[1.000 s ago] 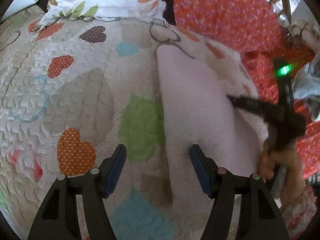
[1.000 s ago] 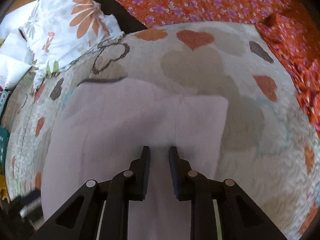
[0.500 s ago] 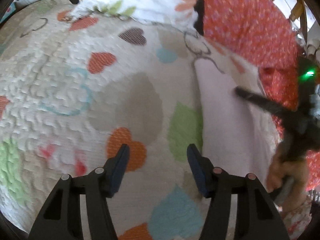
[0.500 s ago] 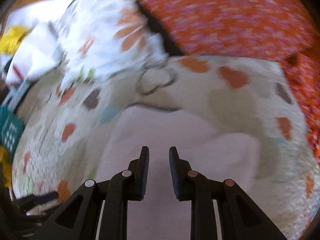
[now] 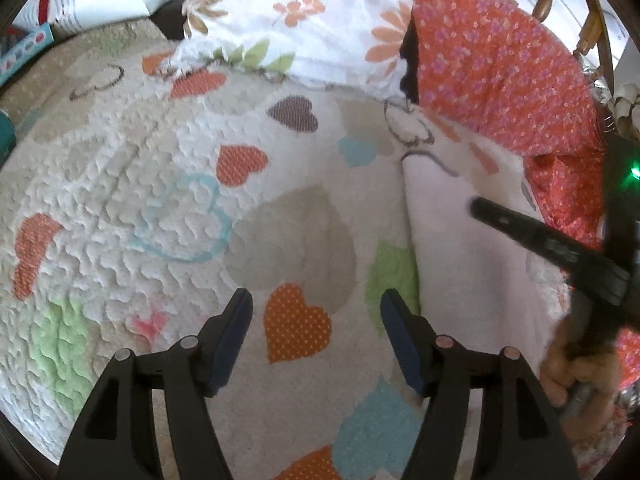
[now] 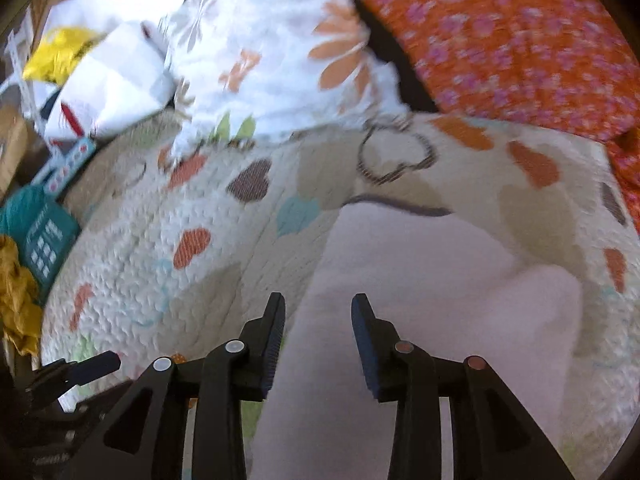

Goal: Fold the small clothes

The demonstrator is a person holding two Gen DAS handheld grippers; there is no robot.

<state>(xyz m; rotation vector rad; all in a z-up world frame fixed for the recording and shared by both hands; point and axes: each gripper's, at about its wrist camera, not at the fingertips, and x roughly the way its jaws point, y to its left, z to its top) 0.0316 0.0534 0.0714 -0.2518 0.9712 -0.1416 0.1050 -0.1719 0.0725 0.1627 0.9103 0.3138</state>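
A pale pink folded garment point(image 6: 420, 320) lies flat on a white quilt with coloured hearts point(image 5: 160, 200). In the left wrist view the garment point(image 5: 460, 264) lies at the right. My left gripper point(image 5: 316, 304) is open and empty over the bare quilt, left of the garment's edge. My right gripper point(image 6: 318, 308) is open over the garment's near left edge, holding nothing. It also shows in the left wrist view point(image 5: 476, 206), hovering above the garment with a hand on its handle.
A white floral pillow point(image 6: 272, 52) and an orange floral pillow point(image 6: 500, 32) lie at the far end of the quilt. A teal box point(image 6: 44, 236), yellow cloth point(image 6: 16, 300) and white packets point(image 6: 108, 84) sit off the quilt's left side.
My right gripper's jaws have opened from nearly shut, and it has swung left. My left gripper has moved left, off the garment and over the bare quilt.
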